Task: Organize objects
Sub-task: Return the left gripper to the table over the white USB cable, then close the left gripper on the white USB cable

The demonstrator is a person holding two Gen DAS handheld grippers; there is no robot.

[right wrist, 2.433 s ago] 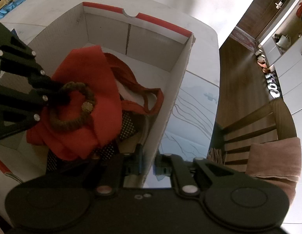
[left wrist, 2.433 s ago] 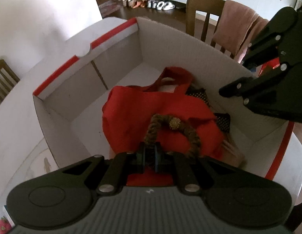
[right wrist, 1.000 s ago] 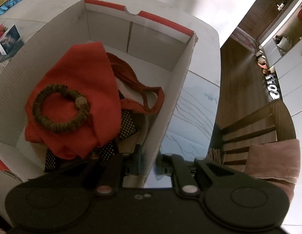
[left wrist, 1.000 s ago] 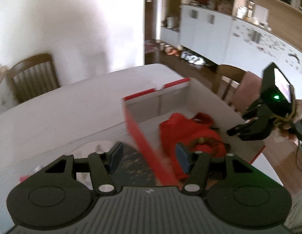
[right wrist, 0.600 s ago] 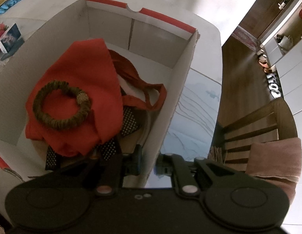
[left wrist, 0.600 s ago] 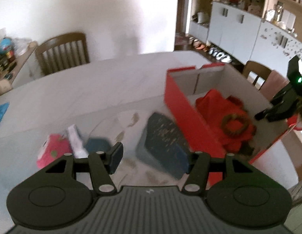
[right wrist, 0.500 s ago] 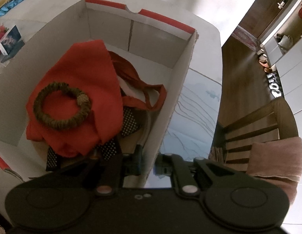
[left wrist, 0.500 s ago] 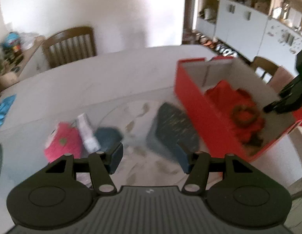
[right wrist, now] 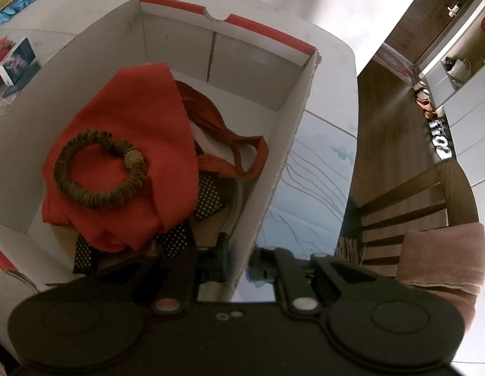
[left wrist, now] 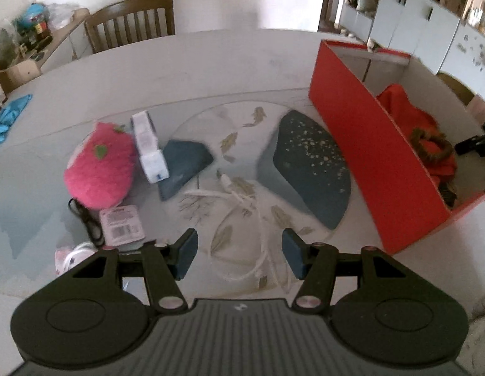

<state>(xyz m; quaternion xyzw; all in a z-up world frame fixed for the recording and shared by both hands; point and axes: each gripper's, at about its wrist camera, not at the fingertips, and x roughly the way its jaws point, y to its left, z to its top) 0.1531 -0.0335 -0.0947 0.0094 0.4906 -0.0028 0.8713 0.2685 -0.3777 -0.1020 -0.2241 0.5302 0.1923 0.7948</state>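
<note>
Left tongs (left wrist: 239, 253) released above a coiled white cable (left wrist: 242, 206), fuzzy pink plush (left wrist: 100, 169) nearby, right tongs (right wrist: 239, 266) clenched on red cardboard box (right wrist: 267, 194) wall, braided brown ring (right wrist: 100, 169) inside.

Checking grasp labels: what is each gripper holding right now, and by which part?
Left gripper: open, holding nothing. Right gripper: shut on the box, clamping its side wall at the top edge.

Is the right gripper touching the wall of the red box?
Touching. In the right wrist view, the right gripper is shut on the red box, one finger inside the wall and one outside, both pressed against it.
</note>
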